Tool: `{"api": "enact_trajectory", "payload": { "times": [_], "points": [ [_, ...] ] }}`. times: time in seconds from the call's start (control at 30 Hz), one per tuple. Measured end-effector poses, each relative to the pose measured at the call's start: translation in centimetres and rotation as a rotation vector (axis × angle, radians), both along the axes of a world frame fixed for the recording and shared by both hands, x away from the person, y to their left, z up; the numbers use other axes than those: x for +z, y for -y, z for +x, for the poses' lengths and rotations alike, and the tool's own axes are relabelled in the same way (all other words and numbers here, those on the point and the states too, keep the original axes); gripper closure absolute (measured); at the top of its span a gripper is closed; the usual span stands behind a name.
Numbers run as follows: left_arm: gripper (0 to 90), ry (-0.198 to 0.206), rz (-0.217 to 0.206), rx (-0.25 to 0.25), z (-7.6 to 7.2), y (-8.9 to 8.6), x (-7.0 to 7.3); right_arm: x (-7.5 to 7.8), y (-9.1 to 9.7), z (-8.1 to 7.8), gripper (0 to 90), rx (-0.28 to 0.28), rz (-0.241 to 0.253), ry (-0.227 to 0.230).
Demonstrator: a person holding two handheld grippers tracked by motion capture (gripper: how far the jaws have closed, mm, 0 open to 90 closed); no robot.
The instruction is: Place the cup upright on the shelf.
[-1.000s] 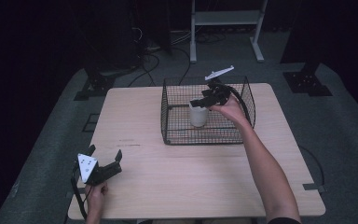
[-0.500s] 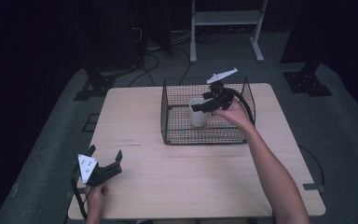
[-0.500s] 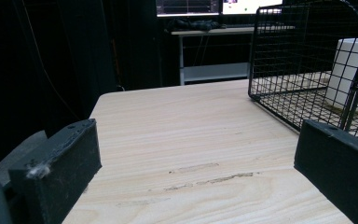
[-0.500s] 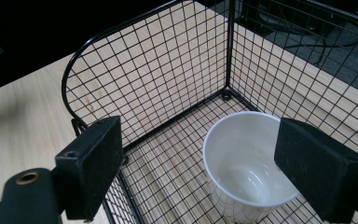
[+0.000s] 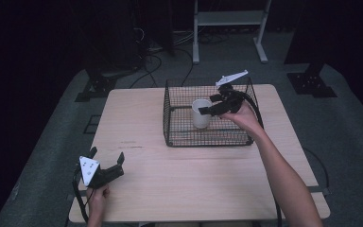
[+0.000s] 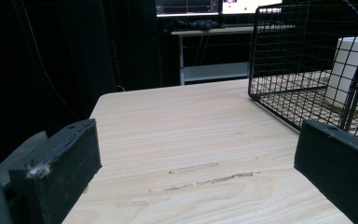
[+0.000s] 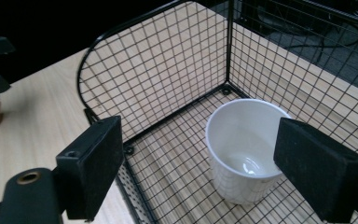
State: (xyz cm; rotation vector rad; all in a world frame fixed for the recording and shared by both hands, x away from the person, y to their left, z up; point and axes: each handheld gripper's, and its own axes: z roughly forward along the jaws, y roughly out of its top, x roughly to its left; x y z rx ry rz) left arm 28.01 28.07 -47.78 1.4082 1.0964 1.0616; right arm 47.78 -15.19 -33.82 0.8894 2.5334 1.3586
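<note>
White cup [image 5: 201, 112] upright inside the wire basket [image 5: 179, 137], at the table's [image 5: 137, 118] one o'clock.
The right gripper [image 5: 209, 109] hovers just above the cup, jaws wide and holding nothing. The left gripper [image 5: 108, 163] rests at seven o'clock, jaws wide and empty too.

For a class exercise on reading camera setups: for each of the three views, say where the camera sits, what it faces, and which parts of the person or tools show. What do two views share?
High view: above the person's side, looking forward and down on the table; both forearms, left tool, right tool.
Left gripper view: on the left tool, low, facing across the tabletop towards the basket; its open jaws.
Right gripper view: on the right tool, looking down into the basket at the white cup; its open jaws.
Shared: all show basket and cup.
</note>
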Motion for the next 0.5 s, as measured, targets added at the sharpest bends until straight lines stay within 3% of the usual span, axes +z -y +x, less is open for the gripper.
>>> {"api": "enact_trajectory", "payload": {
  "times": [0.5],
  "points": [
    [0.0, 0.0, 0.001, 0.0, 0.0, 0.0, 0.0, 0.0, 1.1, -1.6, 14.9, -0.003, -0.008, 0.019]
  ]
}}
